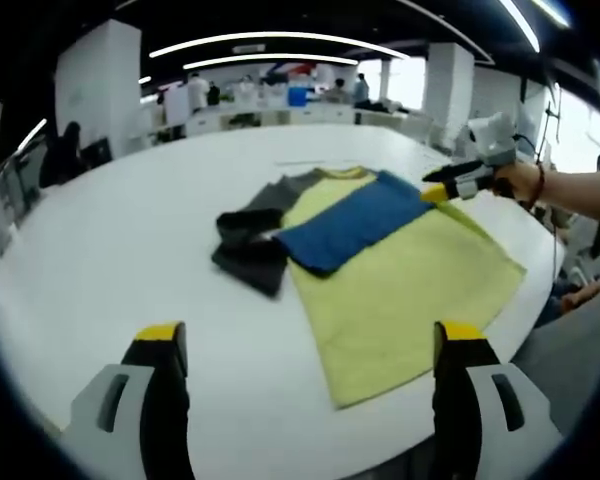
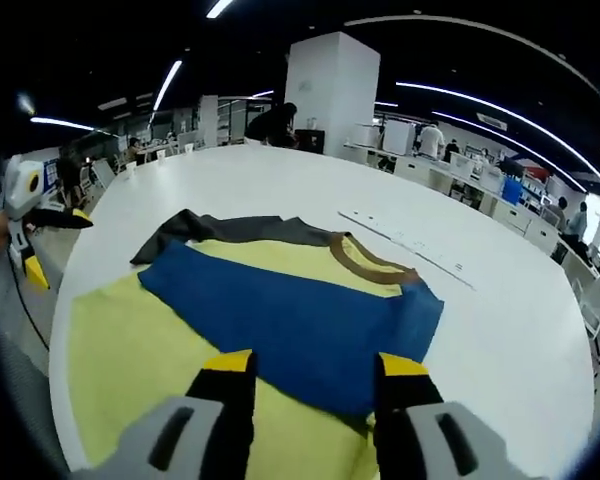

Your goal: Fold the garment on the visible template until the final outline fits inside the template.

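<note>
A yellow-green shirt (image 1: 400, 290) lies flat on the white table (image 1: 110, 250). Its blue sleeve (image 1: 350, 225) is folded across the chest, and its dark grey sleeve (image 1: 250, 245) lies bunched at the left. My left gripper (image 1: 310, 345) stands wide open above the near table edge, short of the hem. A hand holds my right gripper (image 1: 438, 190) at the blue shoulder. In the right gripper view, that gripper (image 2: 315, 365) is open over the blue sleeve (image 2: 290, 320), with the brown collar (image 2: 365, 262) ahead. The left gripper (image 2: 58, 243) shows at the far left.
A thin pale marked strip (image 2: 405, 243) lies on the table beyond the collar. A person's arm (image 1: 580, 190) reaches in from the right. Desks, a white pillar (image 2: 330, 90) and several people stand far behind the table.
</note>
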Tool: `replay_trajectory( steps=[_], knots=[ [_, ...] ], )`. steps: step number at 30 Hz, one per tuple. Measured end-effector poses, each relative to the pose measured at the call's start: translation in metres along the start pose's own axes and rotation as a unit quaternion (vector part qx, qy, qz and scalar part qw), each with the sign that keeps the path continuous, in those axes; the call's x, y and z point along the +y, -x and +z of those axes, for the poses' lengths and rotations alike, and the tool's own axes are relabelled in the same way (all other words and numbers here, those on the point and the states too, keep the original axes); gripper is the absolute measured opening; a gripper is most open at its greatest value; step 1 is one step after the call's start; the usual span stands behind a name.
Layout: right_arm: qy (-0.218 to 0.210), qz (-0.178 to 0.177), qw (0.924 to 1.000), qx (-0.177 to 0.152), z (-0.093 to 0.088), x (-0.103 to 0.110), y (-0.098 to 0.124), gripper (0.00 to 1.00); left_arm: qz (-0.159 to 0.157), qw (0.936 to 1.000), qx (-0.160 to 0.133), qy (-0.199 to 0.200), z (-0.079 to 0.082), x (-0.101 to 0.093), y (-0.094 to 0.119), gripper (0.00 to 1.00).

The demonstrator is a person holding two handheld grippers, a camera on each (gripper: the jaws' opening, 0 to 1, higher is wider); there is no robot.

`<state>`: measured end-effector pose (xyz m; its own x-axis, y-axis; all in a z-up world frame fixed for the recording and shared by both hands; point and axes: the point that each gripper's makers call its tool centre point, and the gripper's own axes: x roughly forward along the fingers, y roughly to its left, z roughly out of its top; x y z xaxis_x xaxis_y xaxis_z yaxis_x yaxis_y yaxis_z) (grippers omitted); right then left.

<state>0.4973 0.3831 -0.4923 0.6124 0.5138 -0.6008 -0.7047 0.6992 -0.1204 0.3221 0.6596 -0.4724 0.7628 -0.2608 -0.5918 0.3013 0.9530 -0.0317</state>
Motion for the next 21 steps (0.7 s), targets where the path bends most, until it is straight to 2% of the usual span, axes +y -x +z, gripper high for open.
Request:
replay_trajectory(
  steps=[2, 7, 12, 15, 21],
  knots=[
    [0.014, -0.007, 0.9999, 0.007, -0.005, -0.004, 0.003, 0.43, 0.0, 1.0, 0.0, 0.0, 0.0, 0.0, 0.0, 0.99],
    [0.015, -0.011, 0.9995, 0.026, -0.021, -0.012, 0.007, 0.4, 0.001, 1.0, 0.002, 0.001, -0.001, 0.001, 0.0, 0.99],
    [0.021, -0.021, 0.9989, 0.037, -0.032, -0.018, 0.008, 0.33, 0.0, 1.0, 0.005, 0.0, -0.002, 0.0, 0.0, 0.99],
    [0.029, -0.032, 0.9975, 0.056, -0.041, -0.024, 0.006, 0.29, 0.001, 1.0, 0.007, 0.0, -0.003, 0.001, 0.0, 0.99],
    [0.035, -0.044, 0.9967, 0.059, -0.042, -0.03, 0.003, 0.19, 0.004, 0.9999, 0.008, 0.007, -0.005, 0.004, 0.001, 0.98]
  ],
)
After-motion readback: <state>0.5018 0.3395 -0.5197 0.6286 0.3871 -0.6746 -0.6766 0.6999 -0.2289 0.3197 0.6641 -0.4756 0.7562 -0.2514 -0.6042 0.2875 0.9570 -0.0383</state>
